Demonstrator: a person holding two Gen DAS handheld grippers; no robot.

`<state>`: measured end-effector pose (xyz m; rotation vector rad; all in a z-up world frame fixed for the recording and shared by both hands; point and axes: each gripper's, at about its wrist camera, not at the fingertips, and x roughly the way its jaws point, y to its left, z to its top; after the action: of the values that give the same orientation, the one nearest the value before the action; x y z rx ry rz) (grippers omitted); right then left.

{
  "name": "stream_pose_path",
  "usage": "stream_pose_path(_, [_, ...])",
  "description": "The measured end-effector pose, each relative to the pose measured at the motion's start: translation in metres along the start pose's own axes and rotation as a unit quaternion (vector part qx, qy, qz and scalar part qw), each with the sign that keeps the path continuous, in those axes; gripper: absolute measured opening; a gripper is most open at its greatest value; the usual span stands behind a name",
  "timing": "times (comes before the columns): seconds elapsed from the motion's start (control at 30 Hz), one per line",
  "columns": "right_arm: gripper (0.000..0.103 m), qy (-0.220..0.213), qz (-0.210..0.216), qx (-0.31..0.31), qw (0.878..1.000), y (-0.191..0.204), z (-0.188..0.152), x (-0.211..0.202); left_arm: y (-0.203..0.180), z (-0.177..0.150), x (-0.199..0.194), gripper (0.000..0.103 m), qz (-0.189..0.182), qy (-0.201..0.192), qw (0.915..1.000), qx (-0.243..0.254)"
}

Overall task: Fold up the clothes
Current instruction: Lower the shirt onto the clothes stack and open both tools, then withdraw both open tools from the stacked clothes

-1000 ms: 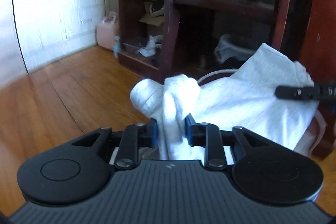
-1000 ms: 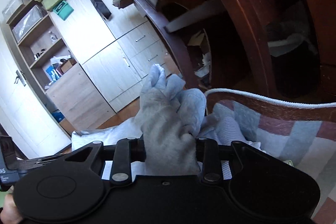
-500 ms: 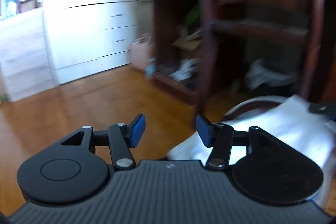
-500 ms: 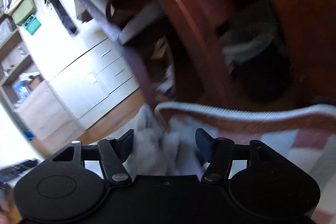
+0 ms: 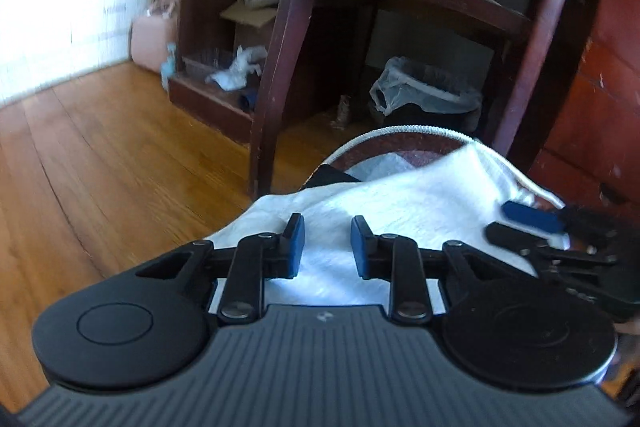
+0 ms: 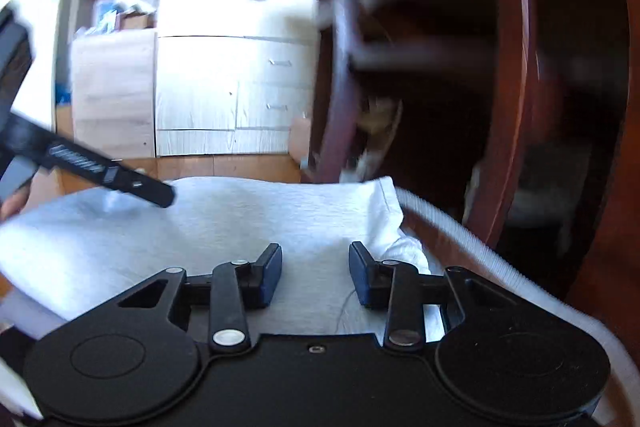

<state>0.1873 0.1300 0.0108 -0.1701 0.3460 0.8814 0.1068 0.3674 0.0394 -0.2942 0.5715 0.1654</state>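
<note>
A white garment lies spread flat over a cushioned chair seat with white piping; it also shows in the right wrist view. My left gripper is open and empty just above the garment's near edge. My right gripper is open and empty above the garment near its far right corner. The right gripper also shows in the left wrist view at the right. The left gripper's finger reaches in from the left in the right wrist view.
A dark wooden chair frame stands behind the seat. Under the desk are a lined bin and a cluttered shelf. Wooden floor lies to the left, with white drawers beyond.
Both grippers have opened and let go of the garment. It was bunched up in both grips and now lies flat on the seat.
</note>
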Motion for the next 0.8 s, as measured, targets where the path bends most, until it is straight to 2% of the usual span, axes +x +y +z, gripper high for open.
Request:
stream_pose_path(0.13, [0.04,0.008,0.013,0.04,0.999,-0.023,-0.008,0.014,0.003,-0.004,0.009,0.026,-0.003,0.017,0.9998,-0.008])
stream_pose_path(0.33, [0.04,-0.001,0.006,0.047,0.999,-0.015,-0.012,0.019,0.008,-0.007,0.016,0.026,0.018,0.021,0.9995,-0.017])
stream_pose_path(0.4, [0.04,0.005,0.003,0.044,0.999,-0.01,-0.006,0.023,0.011,-0.008,0.015,0.026,0.022,0.023,0.9991,-0.029])
stream_pose_path(0.47, [0.042,0.016,0.008,0.013,1.0,-0.006,0.009,0.025,0.012,-0.009,0.011,0.026,0.025,0.024,0.9989,-0.031])
stream_pose_path(0.53, [0.043,0.024,-0.013,-0.006,1.0,-0.006,0.02,0.033,0.014,-0.012,0.01,0.026,0.024,0.023,0.9989,-0.033])
stream_pose_path(0.67, [0.043,0.042,-0.019,0.052,0.998,-0.019,0.022,0.057,0.014,-0.017,0.006,0.026,0.025,0.029,0.9987,-0.033])
stream_pose_path(0.8, [0.043,0.048,-0.031,0.095,0.994,-0.022,0.02,0.064,0.001,-0.019,0.001,0.026,0.05,0.035,0.9981,0.007])
